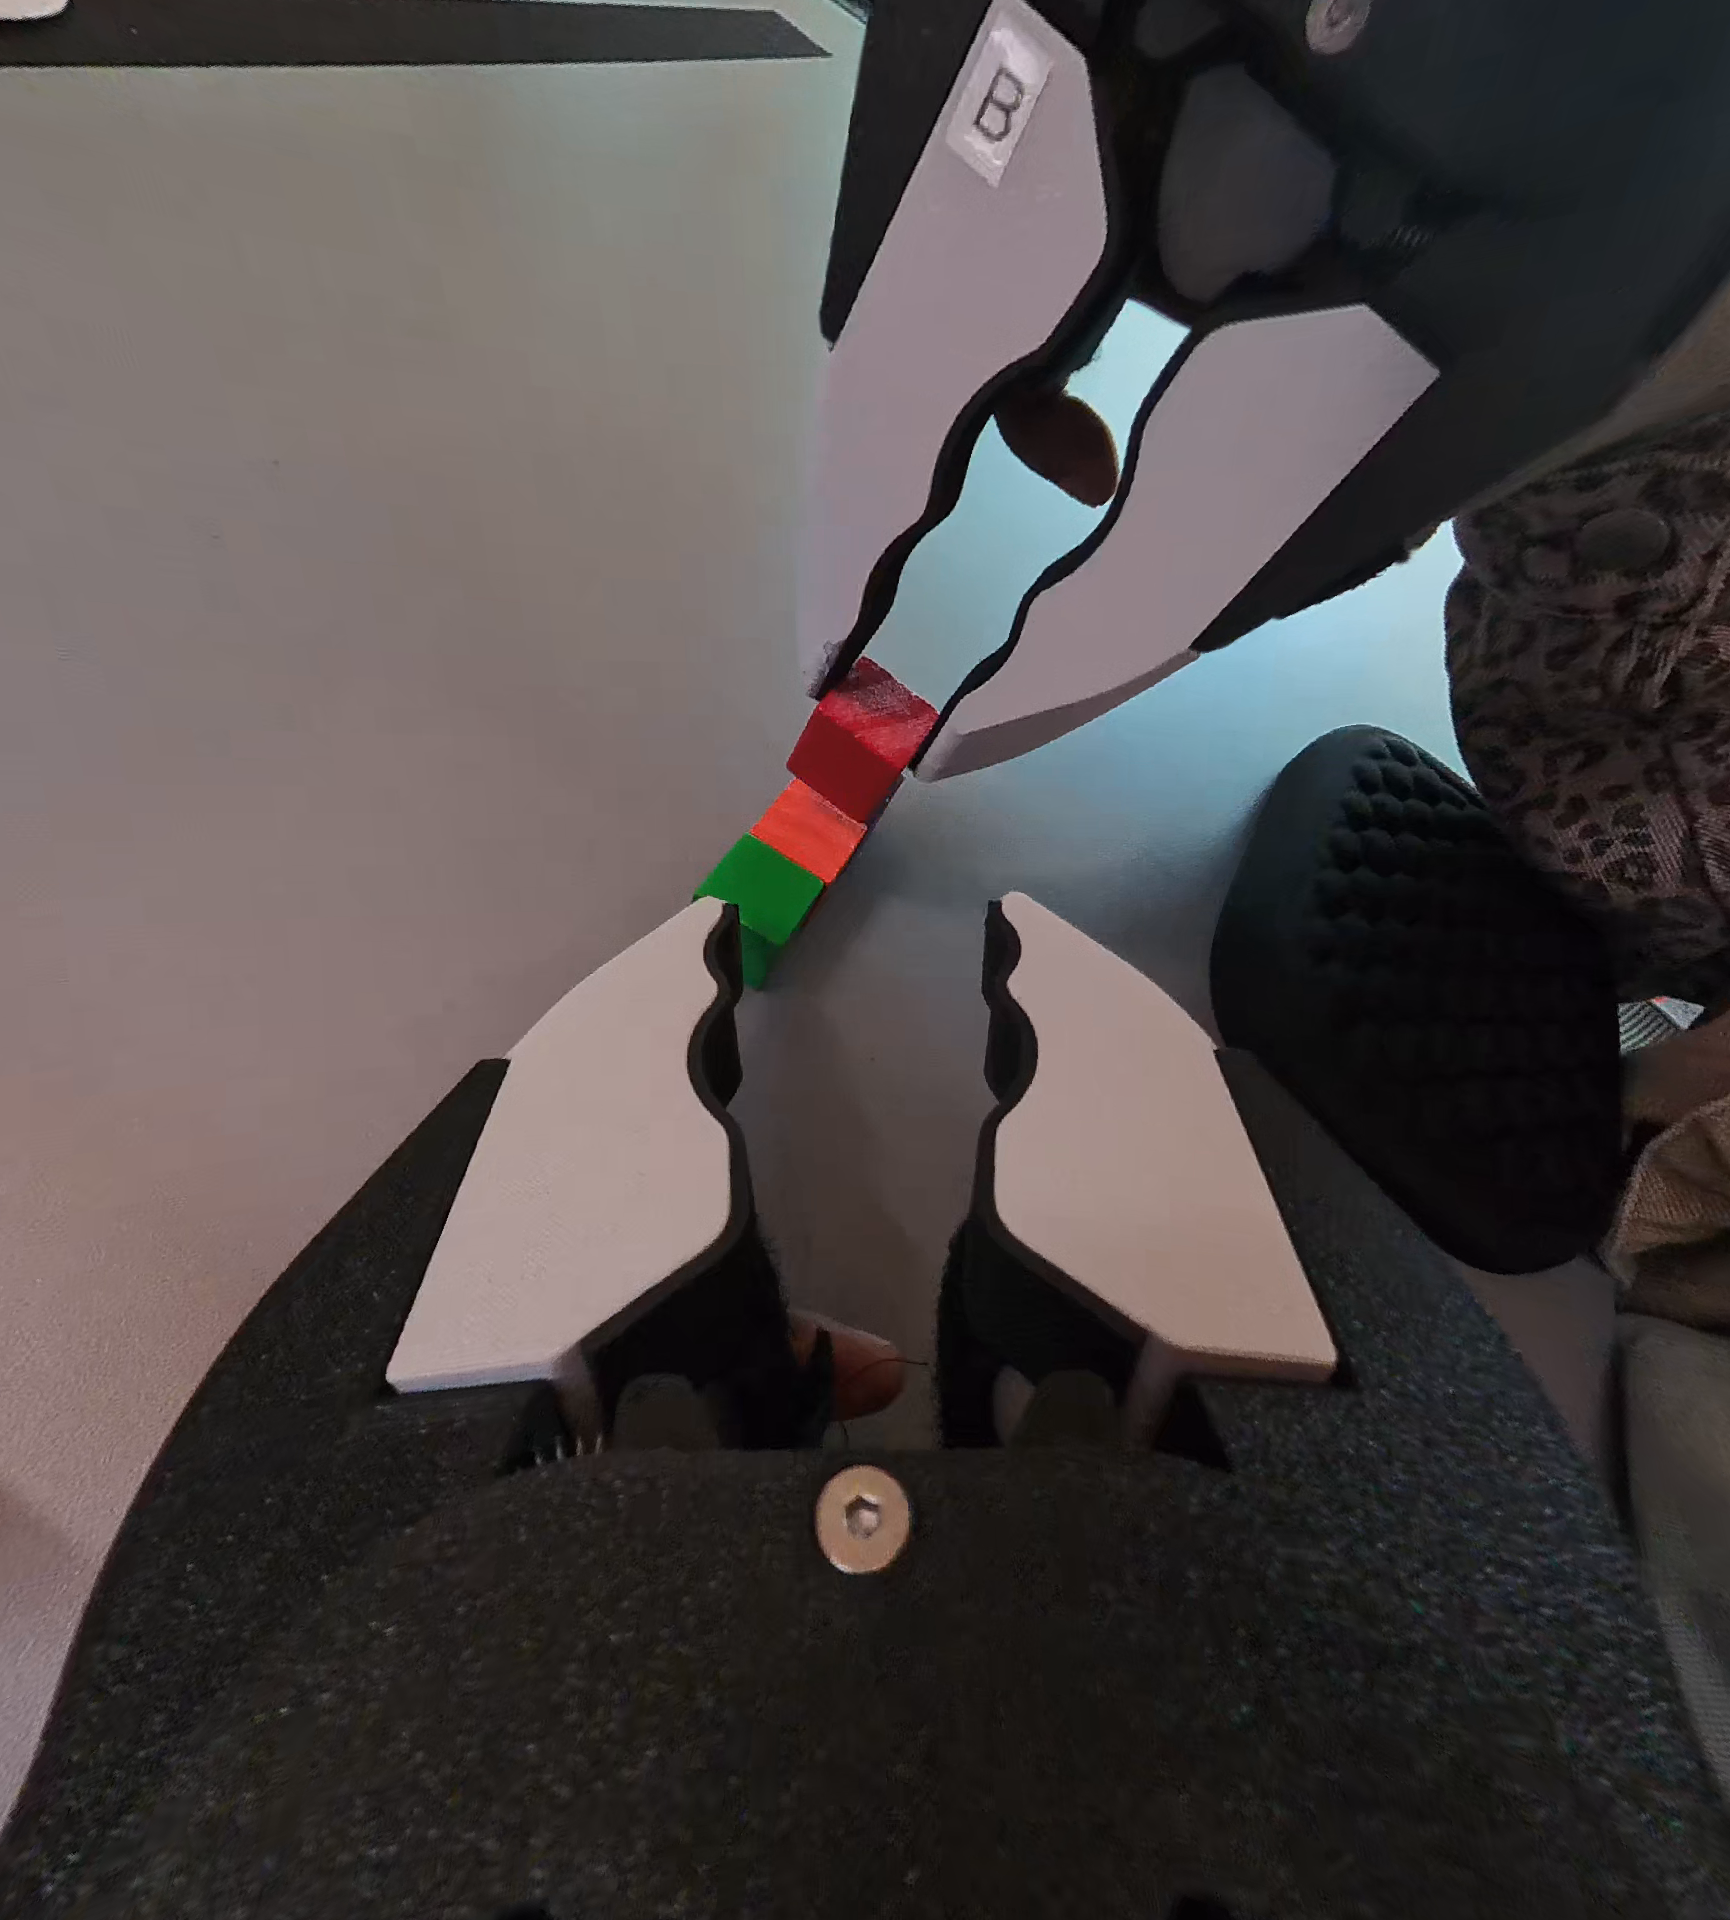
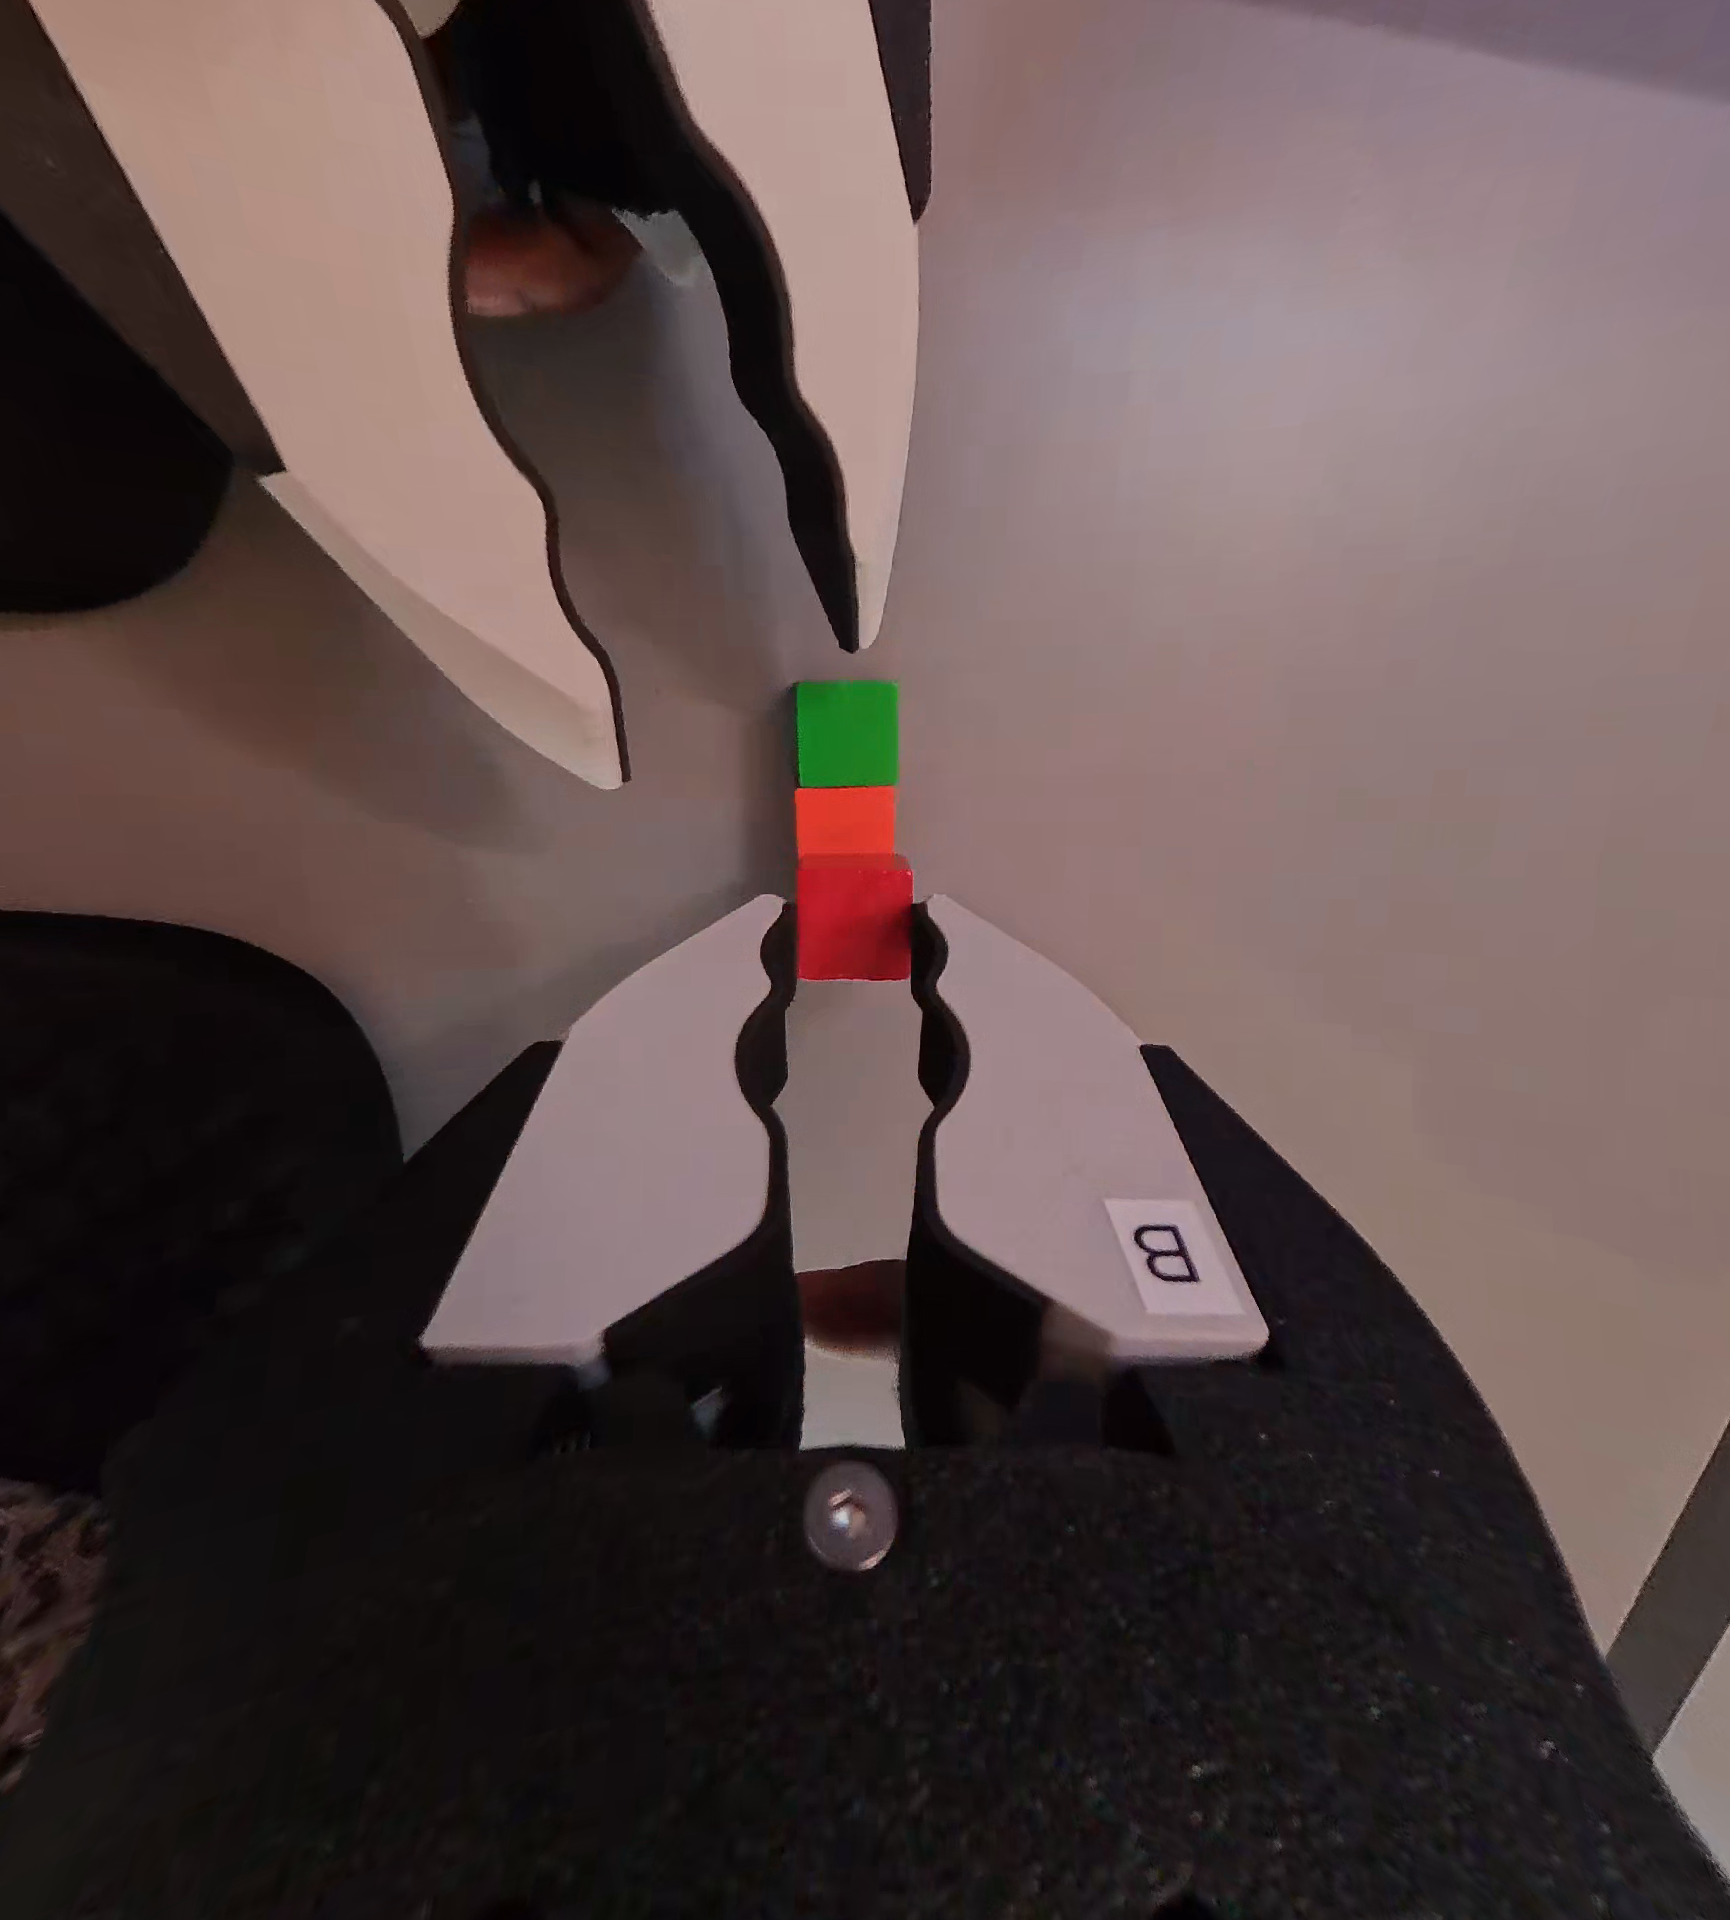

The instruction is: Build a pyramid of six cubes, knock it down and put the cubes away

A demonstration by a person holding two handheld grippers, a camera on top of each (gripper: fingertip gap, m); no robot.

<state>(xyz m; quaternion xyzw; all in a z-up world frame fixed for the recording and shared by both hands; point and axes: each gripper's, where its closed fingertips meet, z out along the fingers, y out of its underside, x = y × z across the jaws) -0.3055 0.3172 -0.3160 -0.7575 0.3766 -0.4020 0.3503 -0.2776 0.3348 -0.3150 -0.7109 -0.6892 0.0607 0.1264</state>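
Three cubes lie in a line on the white table (image 1: 321,520): a green cube (image 1: 765,883), an orange cube (image 1: 807,836) and a red cube (image 1: 861,732). In the right wrist view they run green (image 2: 846,732), orange (image 2: 844,821), red (image 2: 853,925). My right gripper (image 2: 853,909) is shut on the red cube at the end of the line, next to the orange one; it reaches in from the top of the left wrist view (image 1: 876,722). My left gripper (image 1: 861,914) is open and empty, its left fingertip beside the green cube. It also shows in the right wrist view (image 2: 736,712).
A black textured pad (image 1: 1412,997) and a leopard-print sleeve (image 1: 1619,665) lie to the right of the cubes. A dark strip (image 1: 321,42) runs along the table's far edge. A grey band (image 2: 1723,1538) crosses the lower right of the right wrist view. My left and right fingertips are right by each other.
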